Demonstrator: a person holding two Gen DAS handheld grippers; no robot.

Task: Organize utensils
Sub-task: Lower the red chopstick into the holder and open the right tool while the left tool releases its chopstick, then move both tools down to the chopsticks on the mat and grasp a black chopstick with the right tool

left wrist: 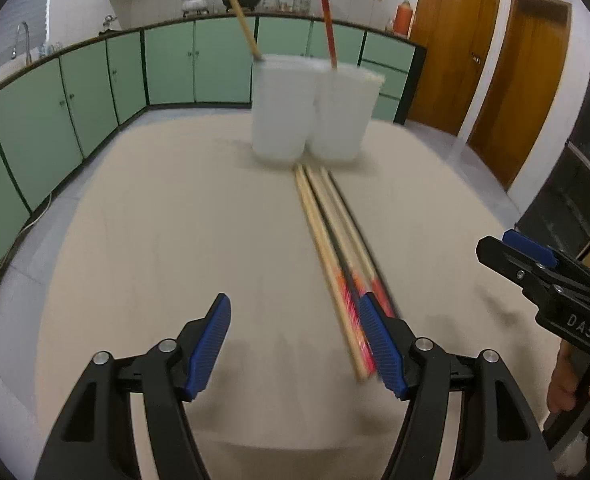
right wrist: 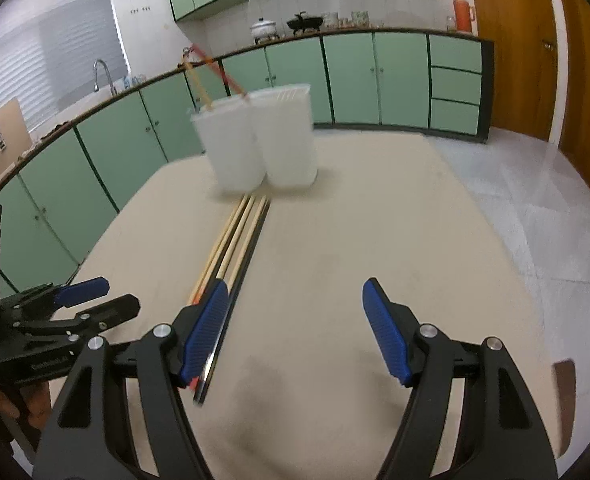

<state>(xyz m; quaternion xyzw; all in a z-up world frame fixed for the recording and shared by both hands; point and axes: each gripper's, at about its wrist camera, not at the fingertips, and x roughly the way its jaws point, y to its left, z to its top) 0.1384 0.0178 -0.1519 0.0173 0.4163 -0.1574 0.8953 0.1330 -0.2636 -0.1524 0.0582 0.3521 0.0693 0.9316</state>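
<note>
Several chopsticks lie side by side on the beige table, running from near me toward white containers. One container holds a tan chopstick, another a red one. My left gripper is open and empty, its right finger beside the chopsticks' near ends. In the right wrist view the chopsticks lie left of centre. My right gripper is open and empty, its left finger over their near ends. The containers stand behind.
Green cabinets with a counter run along the far side, with a sink tap, pots and an orange flask. Wooden doors are at the right. The table's right edge drops to grey floor.
</note>
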